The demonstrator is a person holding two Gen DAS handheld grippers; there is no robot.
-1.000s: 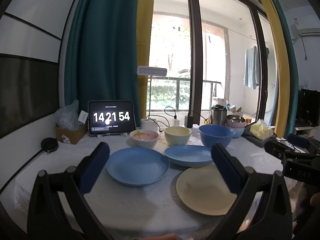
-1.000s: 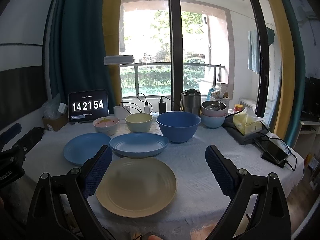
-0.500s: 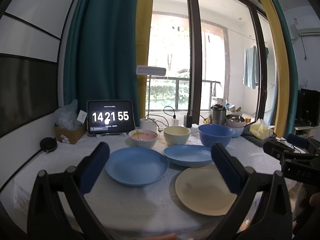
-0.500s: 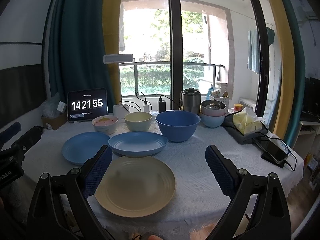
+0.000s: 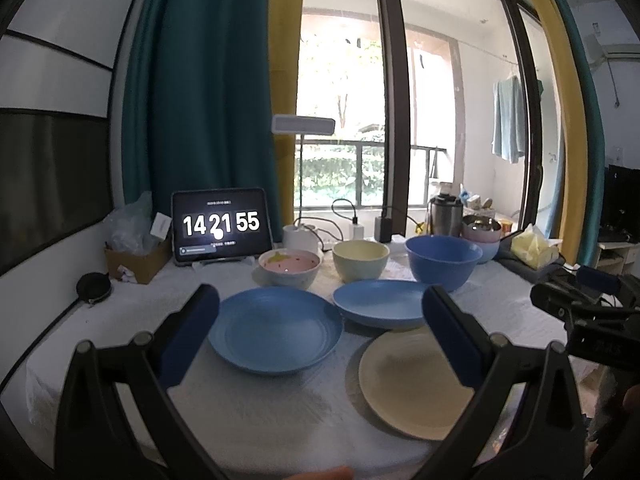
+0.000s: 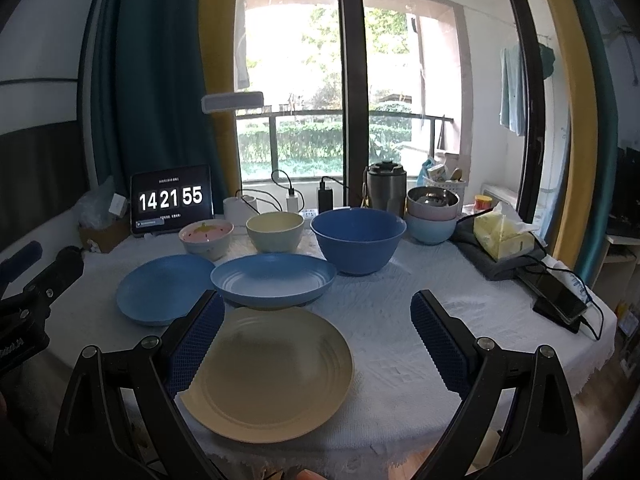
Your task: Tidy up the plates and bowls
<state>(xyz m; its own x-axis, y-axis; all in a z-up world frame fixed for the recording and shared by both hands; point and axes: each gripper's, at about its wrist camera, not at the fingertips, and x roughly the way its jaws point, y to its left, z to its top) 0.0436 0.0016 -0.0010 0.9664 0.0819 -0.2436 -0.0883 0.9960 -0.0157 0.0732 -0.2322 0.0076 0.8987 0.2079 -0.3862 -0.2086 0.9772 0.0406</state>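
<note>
On the white tablecloth lie a flat blue plate, a deeper blue plate and a cream plate. Behind them stand a pink bowl, a cream bowl and a large blue bowl. My left gripper is open above the table's near edge, facing the flat blue plate. My right gripper is open, its left finger over the cream plate's rim. Neither holds anything.
A tablet clock, a cardboard box, chargers with cables and a steel jug line the back. Stacked bowls, a tissue pack and a phone sit right.
Both grippers have stayed open and almost still; the views have drifted only slightly. No dish has moved. The clock went from 14:21:54 to 14:21:55.
</note>
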